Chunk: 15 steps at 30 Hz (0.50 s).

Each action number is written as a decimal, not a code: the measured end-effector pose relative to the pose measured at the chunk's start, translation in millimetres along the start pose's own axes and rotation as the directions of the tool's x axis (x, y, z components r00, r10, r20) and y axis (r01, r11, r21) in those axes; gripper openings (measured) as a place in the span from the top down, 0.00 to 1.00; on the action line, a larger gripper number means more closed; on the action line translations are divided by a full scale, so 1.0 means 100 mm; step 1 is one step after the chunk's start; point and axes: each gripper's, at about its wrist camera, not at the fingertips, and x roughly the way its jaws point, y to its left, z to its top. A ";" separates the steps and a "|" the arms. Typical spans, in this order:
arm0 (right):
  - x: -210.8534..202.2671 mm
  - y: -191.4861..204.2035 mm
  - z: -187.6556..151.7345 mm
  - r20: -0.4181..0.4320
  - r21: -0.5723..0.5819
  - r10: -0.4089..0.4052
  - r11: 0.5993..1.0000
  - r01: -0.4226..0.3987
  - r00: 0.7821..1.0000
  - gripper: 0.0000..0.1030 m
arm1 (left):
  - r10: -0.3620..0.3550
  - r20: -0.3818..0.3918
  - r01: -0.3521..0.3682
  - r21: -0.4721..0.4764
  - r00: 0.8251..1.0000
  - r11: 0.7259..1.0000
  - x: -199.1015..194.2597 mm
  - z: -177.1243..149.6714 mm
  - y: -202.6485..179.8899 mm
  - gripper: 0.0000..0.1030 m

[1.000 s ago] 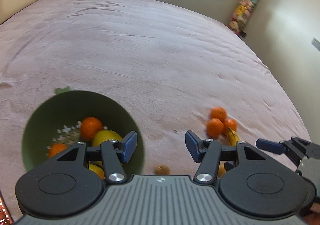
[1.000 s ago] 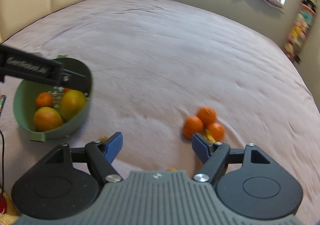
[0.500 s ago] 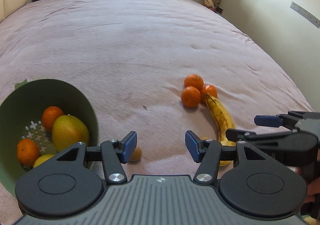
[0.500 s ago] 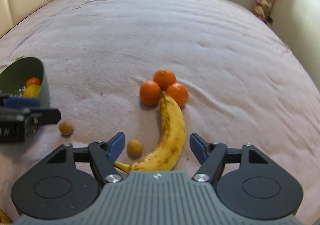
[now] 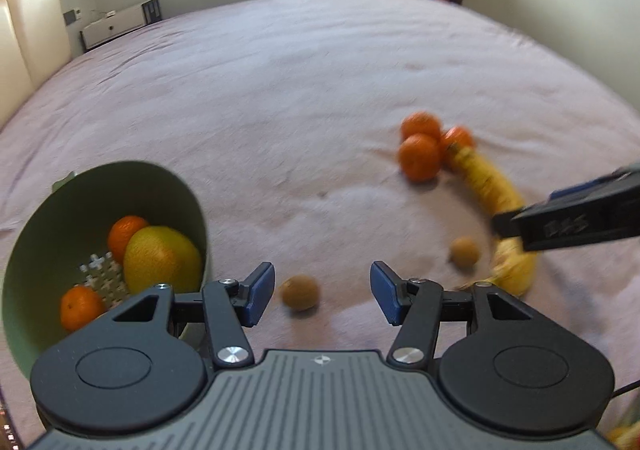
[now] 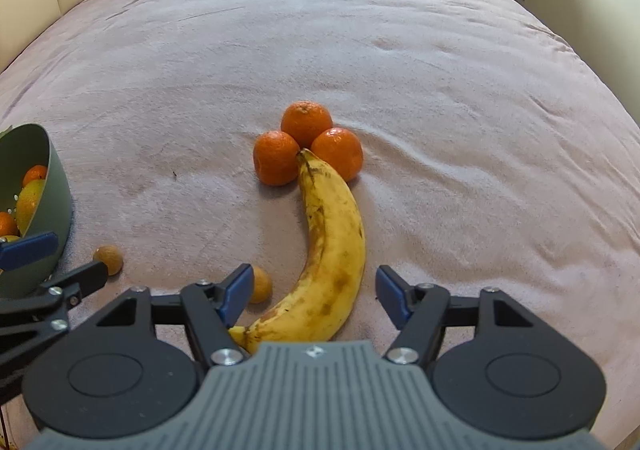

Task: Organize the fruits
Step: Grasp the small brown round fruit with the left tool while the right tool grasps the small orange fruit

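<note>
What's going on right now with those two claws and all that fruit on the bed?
Left gripper open, empty, over a small brown fruit. Right gripper open, straddling the banana. Green bowl part filled. Nothing in the way.

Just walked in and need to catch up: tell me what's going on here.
A person with two handheld grippers is sorting fruit on a pink bedspread. The open right gripper straddles the spotted yellow banana, not gripping it. The open left gripper hovers by a small brown round fruit. The green colander bowl already holds some fruit. Three loose orange tangerines touch the banana's tip.
</note>
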 end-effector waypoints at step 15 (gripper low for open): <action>0.06 0.34 -0.04 0.040 -0.208 0.115 0.972 -0.105 0.993 0.67 | 0.105 -0.080 -0.093 0.145 0.991 0.985 0.38 -0.09 -0.16 0.49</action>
